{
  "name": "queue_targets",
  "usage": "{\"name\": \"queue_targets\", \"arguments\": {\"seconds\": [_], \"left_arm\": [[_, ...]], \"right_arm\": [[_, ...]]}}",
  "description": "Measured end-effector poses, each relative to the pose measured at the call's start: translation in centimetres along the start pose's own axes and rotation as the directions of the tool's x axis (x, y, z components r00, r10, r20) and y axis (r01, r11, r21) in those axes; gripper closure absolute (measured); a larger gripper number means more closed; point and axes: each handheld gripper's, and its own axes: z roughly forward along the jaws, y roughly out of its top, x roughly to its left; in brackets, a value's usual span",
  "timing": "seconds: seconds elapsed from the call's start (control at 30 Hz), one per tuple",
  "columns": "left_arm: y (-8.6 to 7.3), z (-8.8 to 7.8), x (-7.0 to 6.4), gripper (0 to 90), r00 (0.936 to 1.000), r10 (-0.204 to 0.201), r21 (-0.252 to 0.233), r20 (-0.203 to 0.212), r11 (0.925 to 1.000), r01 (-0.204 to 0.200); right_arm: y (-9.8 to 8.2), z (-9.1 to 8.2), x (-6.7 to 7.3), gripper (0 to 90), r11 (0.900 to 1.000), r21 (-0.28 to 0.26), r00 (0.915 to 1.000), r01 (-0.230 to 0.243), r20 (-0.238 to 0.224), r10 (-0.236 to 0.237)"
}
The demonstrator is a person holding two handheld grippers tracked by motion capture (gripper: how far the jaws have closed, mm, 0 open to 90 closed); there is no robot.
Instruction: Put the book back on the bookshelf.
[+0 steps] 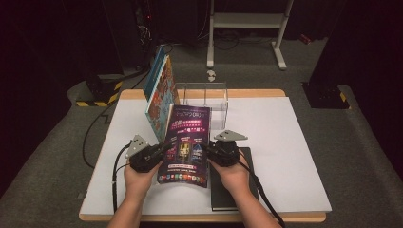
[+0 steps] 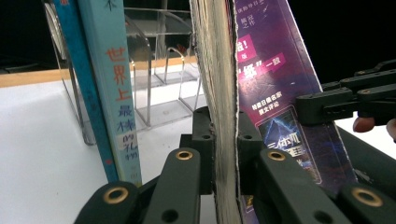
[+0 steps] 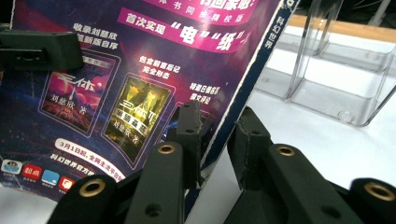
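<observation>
Purple magazine (image 1: pixel 186 145) up off counter (image 1: pixel 285 142), clamped between left gripper (image 2: pixel 223 154) jaws; right gripper (image 3: pixel 217 135) jaws around spine edge, seem pinching. One book (image 1: pixel 159 90) in clear rack (image 1: pixel 204 97); magazine not yet there.

**A dim lab set up for recording**

A white-topped table (image 1: pixel 285 142) stands on grey carpet (image 1: pixel 57 156) in a dark room. Yellow-and-black striped stand feet (image 1: pixel 97 97) sit at the upper left and right of the high view, cables (image 1: pixel 92 133) trail over the floor, and a white metal frame (image 1: pixel 247 28) stands at the top centre.
</observation>
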Motion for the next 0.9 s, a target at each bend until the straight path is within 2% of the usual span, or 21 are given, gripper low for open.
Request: {"name": "queue_targets", "arguments": {"seconds": [0.17, 0.5, 0.9], "left_arm": [[0.1, 0.2, -0.1, 82.6, 1.0000, 0.003, -0.019, -0.007, 0.9998, -0.003], [0.1, 0.9, 0.1, 82.6, 0.9996, 0.011, -0.028, -0.026, 0.9995, -0.011], [-0.4, 0.8, 0.0, 82.4, 0.9994, 0.013, -0.051, -0.032, 0.9986, -0.015]], "right_arm": [[0.4, 0.0, -0.1, 75.5, 1.000, -0.017, 0.9999, 0.006, 0.010, -0.006], [1.0, 0.7, -0.3, 76.6, 0.999, -0.032, 0.9993, 0.008, 0.037, -0.007], [1.0, 0.8, 0.3, 77.6, 0.996, -0.076, 0.9966, 0.046, 0.071, -0.041]]}}
